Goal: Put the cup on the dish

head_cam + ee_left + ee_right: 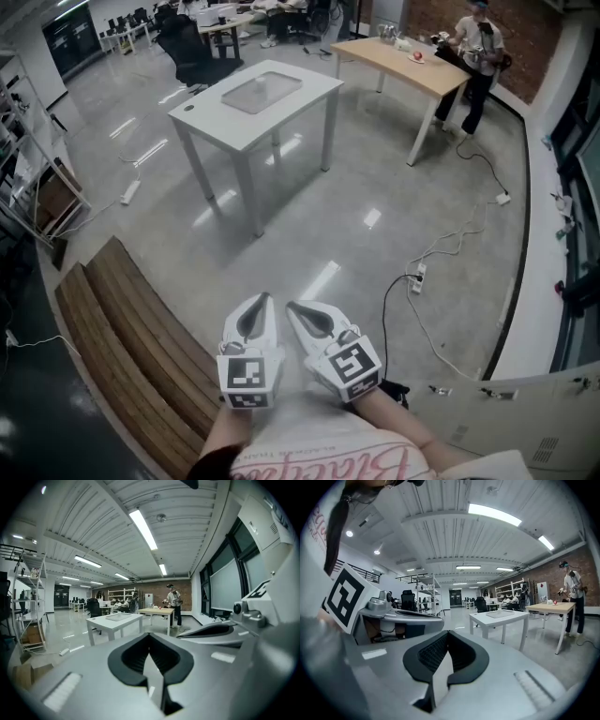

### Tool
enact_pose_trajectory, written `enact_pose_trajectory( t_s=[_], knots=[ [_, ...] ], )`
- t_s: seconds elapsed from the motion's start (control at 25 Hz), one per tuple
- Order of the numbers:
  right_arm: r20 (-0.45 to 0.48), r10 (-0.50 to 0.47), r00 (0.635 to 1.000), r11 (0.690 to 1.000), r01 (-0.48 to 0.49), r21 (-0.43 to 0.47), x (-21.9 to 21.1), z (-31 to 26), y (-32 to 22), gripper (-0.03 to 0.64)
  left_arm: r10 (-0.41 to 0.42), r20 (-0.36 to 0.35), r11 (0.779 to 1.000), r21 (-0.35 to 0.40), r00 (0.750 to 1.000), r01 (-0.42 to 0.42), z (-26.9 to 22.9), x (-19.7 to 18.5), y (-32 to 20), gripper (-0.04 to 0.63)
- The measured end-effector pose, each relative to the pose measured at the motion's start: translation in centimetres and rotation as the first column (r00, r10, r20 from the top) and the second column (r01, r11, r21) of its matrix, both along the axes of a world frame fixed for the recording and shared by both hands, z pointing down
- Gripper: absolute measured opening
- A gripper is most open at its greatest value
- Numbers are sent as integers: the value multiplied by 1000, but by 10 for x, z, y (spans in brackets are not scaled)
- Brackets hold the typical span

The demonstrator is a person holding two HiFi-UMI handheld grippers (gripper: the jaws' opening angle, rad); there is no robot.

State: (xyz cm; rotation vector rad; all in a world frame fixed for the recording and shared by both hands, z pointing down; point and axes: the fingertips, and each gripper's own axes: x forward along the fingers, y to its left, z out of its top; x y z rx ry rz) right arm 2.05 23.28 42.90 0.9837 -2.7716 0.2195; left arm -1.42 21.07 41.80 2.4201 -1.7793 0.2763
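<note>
I can make out no cup and no dish in any view. Both grippers are held close to the person's body, side by side above the grey floor, pointing into the room. My left gripper [264, 300] [149, 635] is shut with nothing between its pads. My right gripper [293, 307] [447, 633] is beside it, also shut and holding nothing. In the left gripper view the right gripper's body [220, 632] shows at the right. The left gripper's body [393, 616] shows at the left of the right gripper view.
A white table [258, 98] with a flat grey tray [262, 91] stands ahead. Farther right, a person [476, 52] stands at a wooden table [412, 61] with small items. A slatted wooden bench [131, 356] lies at the left, and cables with a power strip [419, 277] at the right.
</note>
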Motion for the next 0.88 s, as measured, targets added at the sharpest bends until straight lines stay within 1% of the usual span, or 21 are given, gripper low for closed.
enact_pose_trajectory(
  t_s=[0.16, 0.4, 0.64, 0.88],
  knots=[
    [-3, 5, 1000, 1000, -5, -3, -11, 1, -28, 2, -1, -5, 1000, -6, 1000, 1, 1, -11, -26, -2],
    [-7, 5, 1000, 1000, -5, -10, -30, 5, -77, 2, 0, -8, 1000, 1, 1000, 0, -1, -29, -77, -2],
    [-19, 39, 999, 999, -39, -7, -51, 2, -126, 2, 32, -21, 999, -5, 999, -32, -3, -50, -127, -2],
    [-17, 102, 995, 995, -102, -11, -62, -1, -169, 2, 86, -23, 996, -18, 996, -86, -2, -60, -166, -2]
  ],
)
